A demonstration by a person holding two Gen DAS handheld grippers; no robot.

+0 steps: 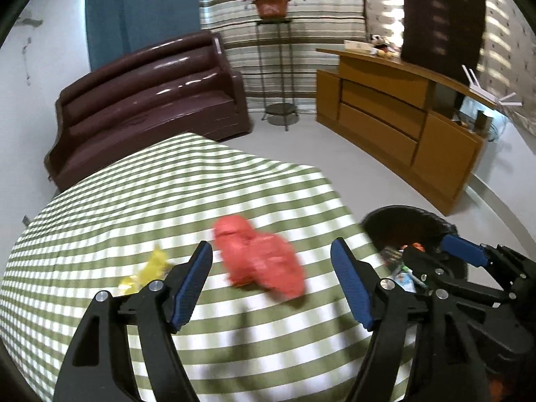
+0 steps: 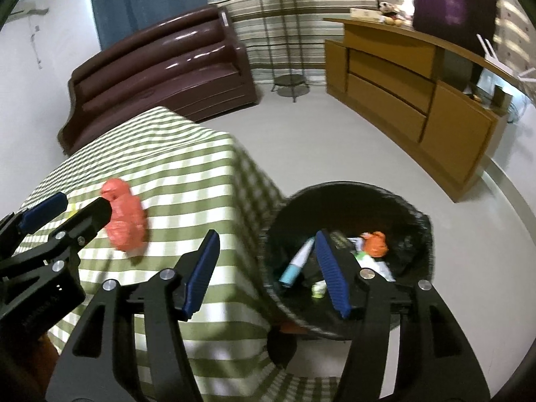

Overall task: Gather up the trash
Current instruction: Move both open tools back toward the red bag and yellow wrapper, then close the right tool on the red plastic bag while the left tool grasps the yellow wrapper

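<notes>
One green-striped tablecloth point(image 1: 167, 201), grey floor point(image 2: 318, 140), brown sofa point(image 1: 150, 100), wooden cabinet point(image 1: 402, 124)

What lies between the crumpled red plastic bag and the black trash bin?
Only bare green-striped tablecloth separates the red bag from the bin, shown in the right wrist view.

Right gripper point(image 2: 268, 269) open, empty, over black bin point(image 2: 415, 214) rim; red bag point(image 2: 125, 219) on checked table point(image 2: 187, 167) left.

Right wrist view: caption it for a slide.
Open right gripper poised above the black trash bin; a red crumpled bag remains on the checked tablecloth.
</notes>
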